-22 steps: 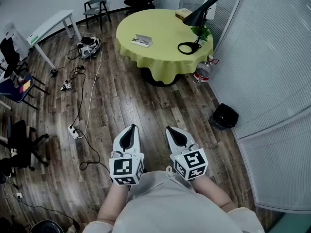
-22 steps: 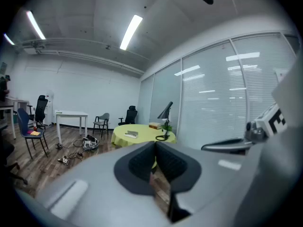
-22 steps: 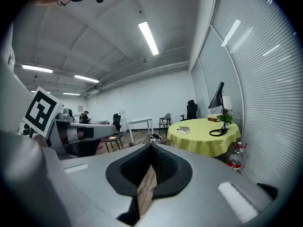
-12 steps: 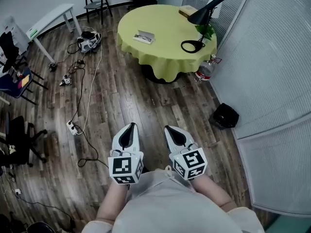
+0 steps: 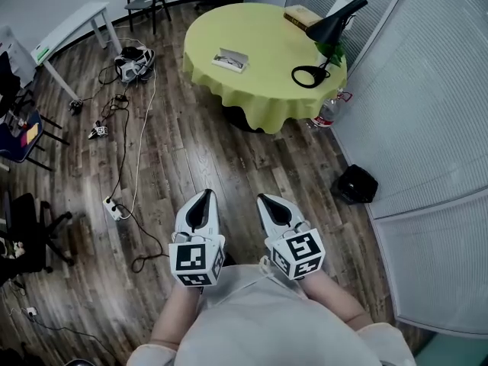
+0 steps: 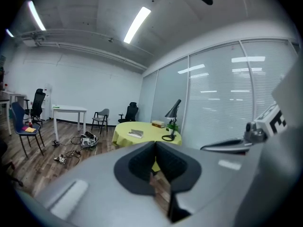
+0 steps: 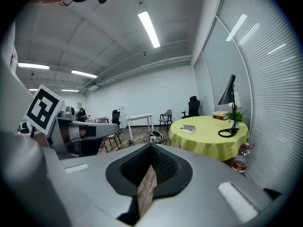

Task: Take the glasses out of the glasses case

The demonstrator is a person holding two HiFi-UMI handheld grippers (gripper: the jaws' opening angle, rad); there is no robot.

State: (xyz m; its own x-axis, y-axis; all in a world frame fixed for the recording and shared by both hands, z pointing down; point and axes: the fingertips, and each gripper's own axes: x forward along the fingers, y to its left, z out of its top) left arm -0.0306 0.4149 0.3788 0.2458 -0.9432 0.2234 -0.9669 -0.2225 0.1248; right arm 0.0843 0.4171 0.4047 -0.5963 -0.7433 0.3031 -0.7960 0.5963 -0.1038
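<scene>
My left gripper [image 5: 204, 197] is held low over the wooden plank floor [image 5: 229, 166], fingers clenched on nothing. Well ahead, the pale rectangular glasses case [image 5: 230, 59] lies on the round desk under a yellow-green cloth [image 5: 259, 82]. I cannot make out its contents. My right gripper [image 5: 265, 201] is likewise clenched and empty. Against the earlier frames, the desk appears slightly larger, and both grippers are unchanged.

White-shelled left gripper [image 5: 204, 197] and right gripper [image 5: 265, 200], black pads [image 5: 200, 216], black-and-white marker cubes [image 5: 195, 259], pale grey shirt [image 5: 259, 322].
</scene>
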